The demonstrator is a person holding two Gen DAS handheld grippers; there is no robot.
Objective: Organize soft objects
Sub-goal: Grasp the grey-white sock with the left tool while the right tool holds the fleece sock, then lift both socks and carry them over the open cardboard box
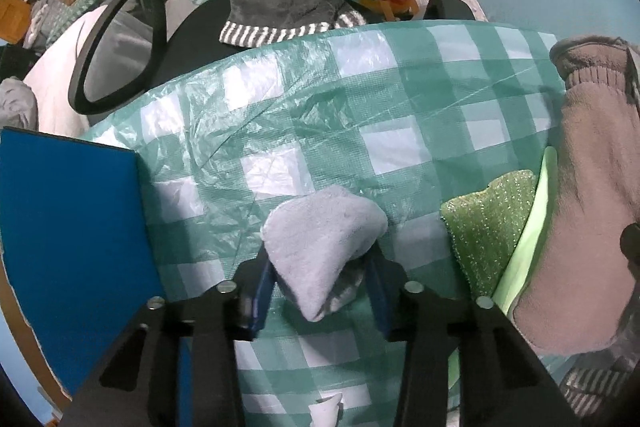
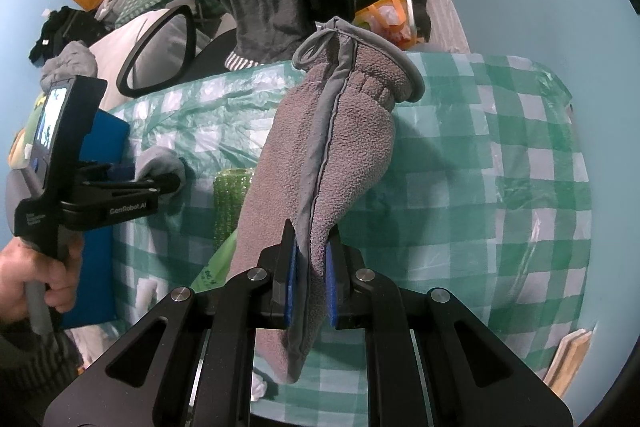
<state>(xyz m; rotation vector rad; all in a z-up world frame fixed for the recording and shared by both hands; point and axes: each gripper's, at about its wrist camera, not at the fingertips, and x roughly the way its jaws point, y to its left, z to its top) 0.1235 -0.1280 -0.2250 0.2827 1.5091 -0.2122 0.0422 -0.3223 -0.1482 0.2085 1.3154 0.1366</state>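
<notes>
I am mid-sort: my left gripper (image 1: 320, 279) pinches one pale grey cloth (image 1: 324, 239) above the checked tablecloth (image 1: 360, 99), and my right gripper (image 2: 312, 287) is clamped on one brown fleece mitten (image 2: 320, 147) hanging at twelve o'clock. I count one green sponge (image 1: 488, 227) at three o'clock in the left view. Next, I judge, each piece needs setting down with its group.

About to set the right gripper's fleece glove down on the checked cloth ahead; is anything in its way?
Nothing visible blocks it. The right gripper holds the grey fleece glove, and the checked tablecloth ahead and to its right looks bare. The green sponge cloth lies to the glove's left, next to the left gripper with its pale grey cloth.
</notes>
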